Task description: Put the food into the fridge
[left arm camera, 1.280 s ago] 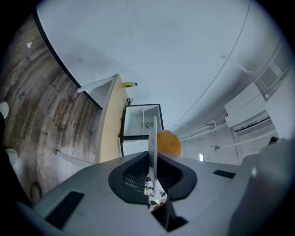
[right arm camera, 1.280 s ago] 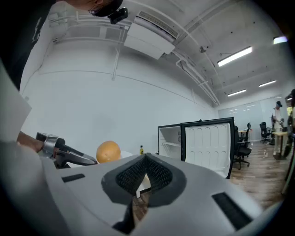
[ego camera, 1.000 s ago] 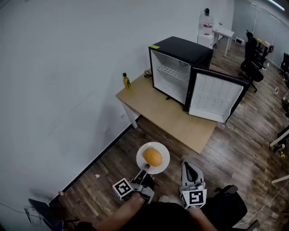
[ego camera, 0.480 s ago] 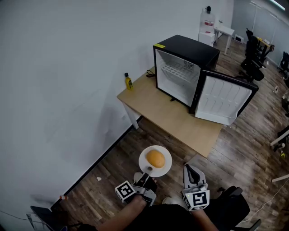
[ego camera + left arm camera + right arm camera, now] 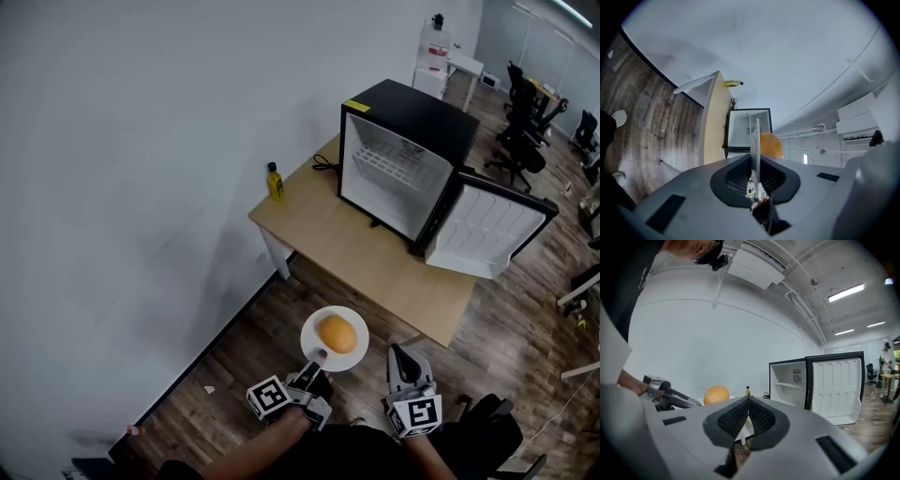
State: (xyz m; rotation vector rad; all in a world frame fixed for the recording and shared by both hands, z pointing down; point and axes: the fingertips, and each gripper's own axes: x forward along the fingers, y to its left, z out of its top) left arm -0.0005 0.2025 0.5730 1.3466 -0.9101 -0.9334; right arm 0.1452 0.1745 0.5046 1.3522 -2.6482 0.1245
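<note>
Nearing fridge [image 5: 412, 117]; left claw [image 5: 315, 363] still clamps plate [image 5: 316, 329] with orange [image 5: 338, 334].

fridge door [image 5: 492, 230] swung rt, mouth open, wire shelf [image 5: 389, 161] inside, bottle [image 5: 275, 181] left on table [image 5: 356, 253]

white wall [image 5: 141, 141], wood floor [image 5: 234, 361], wooden table [image 5: 319, 220], office chairs [image 5: 521, 120]

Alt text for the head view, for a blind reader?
Seen from above, the left gripper holds a white plate by its rim, an orange on it. The right gripper is shut and empty beside it. Ahead, a black mini fridge stands open on a wooden table near a yellow bottle.
</note>
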